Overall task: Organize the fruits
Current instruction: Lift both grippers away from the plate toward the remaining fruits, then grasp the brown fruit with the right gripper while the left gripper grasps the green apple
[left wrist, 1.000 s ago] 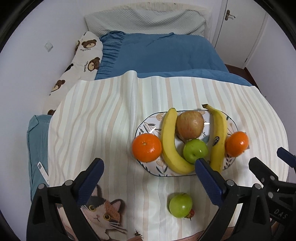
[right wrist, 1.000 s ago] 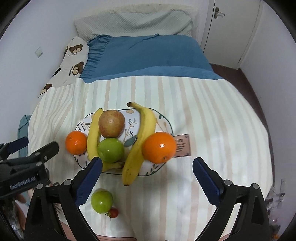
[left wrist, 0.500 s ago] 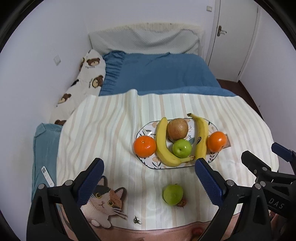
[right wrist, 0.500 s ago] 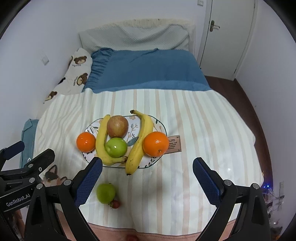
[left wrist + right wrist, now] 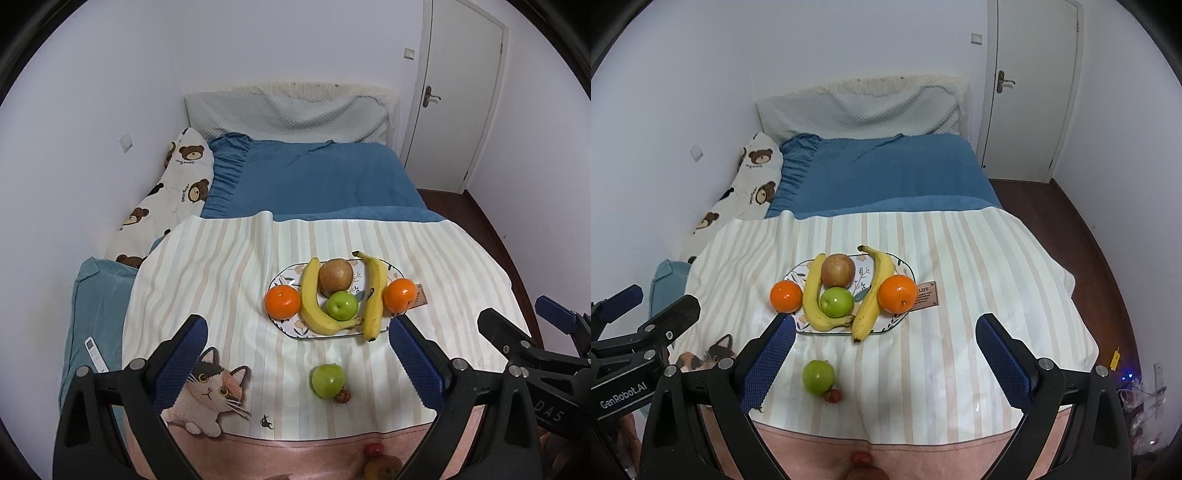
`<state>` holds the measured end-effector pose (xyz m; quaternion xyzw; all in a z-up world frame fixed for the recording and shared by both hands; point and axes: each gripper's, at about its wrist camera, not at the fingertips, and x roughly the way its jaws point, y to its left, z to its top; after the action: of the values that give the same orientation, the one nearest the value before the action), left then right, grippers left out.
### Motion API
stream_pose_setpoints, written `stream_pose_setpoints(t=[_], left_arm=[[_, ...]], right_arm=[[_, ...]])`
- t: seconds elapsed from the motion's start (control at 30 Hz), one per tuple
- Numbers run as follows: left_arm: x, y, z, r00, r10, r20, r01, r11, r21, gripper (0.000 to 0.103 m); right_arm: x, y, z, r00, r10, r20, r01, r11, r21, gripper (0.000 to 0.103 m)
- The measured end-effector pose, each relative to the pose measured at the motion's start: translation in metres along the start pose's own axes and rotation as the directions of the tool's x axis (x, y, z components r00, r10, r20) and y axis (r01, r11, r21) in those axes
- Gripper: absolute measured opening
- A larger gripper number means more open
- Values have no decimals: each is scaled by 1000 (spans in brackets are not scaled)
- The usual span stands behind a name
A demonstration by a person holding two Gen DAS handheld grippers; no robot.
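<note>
Hovering wide and empty above the bed, the left tongs (image 5: 295,354) and right tongs (image 5: 884,350) frame a loose green apple (image 5: 328,380) lying near the fruit plate (image 5: 291,332).

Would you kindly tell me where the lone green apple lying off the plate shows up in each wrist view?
Left wrist view: the loose green apple lies low and slightly right of centre, on the striped blanket, nearer the camera than the plate.
Right wrist view: it lies low and left of centre, beside the left finger.
Shared landmark: the small red fruit touching its lower right side.
</note>
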<state>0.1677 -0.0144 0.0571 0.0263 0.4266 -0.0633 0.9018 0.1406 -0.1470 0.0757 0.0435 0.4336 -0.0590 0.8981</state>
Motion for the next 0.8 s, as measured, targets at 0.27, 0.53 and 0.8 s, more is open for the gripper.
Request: stream_pose_setpoints(t=[0.27,0.53,0.8], left_arm=[[-8,1,-8,1000,9,14,-9,1000,11,101],[2,3,-22,999,24,-25,-24,999,23,101],[53,11,-72,978,87,-188,-81,996,37,101]], right_arm=[[-24,0,-10,1000,7,25,-7,1000,24,100],[-16,-3,-26,999,43,-24,-41,997,66,100],[47,-5,-82,963,99,-252,-71,990,119,100]])
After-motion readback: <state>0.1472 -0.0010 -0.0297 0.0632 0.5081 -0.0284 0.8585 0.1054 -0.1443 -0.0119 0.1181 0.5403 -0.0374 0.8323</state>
